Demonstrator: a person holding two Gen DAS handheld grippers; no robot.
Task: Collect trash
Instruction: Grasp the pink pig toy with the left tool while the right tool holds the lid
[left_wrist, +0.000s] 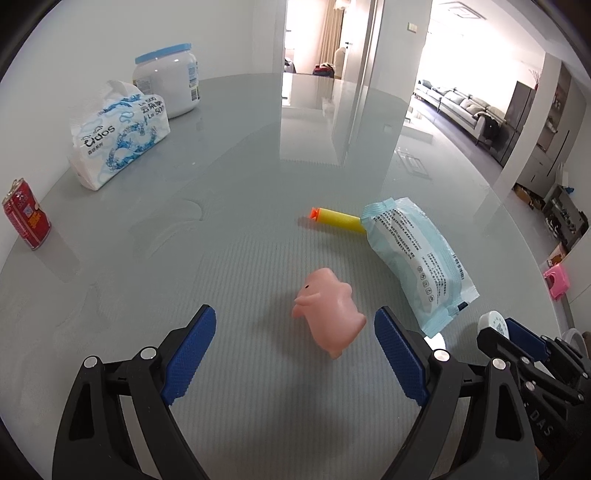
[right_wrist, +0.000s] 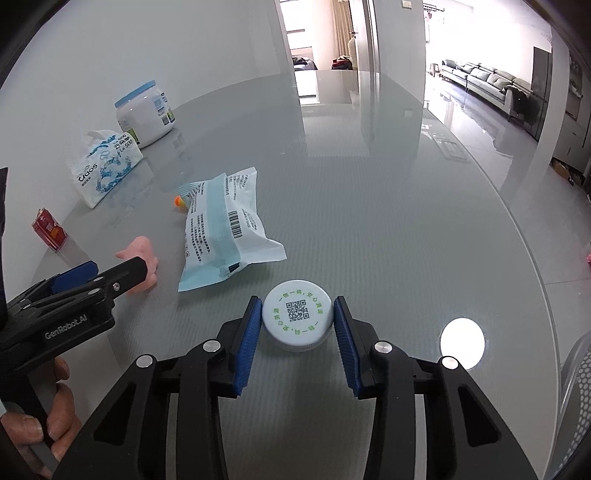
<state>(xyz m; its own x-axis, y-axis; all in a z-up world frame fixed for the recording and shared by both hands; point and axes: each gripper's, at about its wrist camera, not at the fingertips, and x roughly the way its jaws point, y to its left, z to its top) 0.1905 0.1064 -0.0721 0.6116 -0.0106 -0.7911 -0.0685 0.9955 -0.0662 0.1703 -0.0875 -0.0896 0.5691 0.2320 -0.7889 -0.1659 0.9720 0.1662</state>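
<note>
A pink rubber pig toy (left_wrist: 328, 314) lies on the grey glass table (left_wrist: 258, 155), between the tips of my open left gripper (left_wrist: 295, 334), nearer its right finger. A light-blue wipes packet (left_wrist: 417, 258) lies to its right, over one end of a yellow foam dart (left_wrist: 336, 218). My right gripper (right_wrist: 297, 325) is shut on a white round cap with a QR code (right_wrist: 295, 318); both blue pads touch its sides and it rests on the table. The cap's edge shows in the left wrist view (left_wrist: 493, 324). The pig (right_wrist: 140, 258) and packet (right_wrist: 225, 229) show in the right wrist view.
A tissue pack (left_wrist: 118, 136), a white jar with a blue lid (left_wrist: 170, 81) and a red can (left_wrist: 26, 214) stand at the left by the wall. The table's curved edge runs along the right. A pink stool (left_wrist: 556, 280) is on the floor beyond.
</note>
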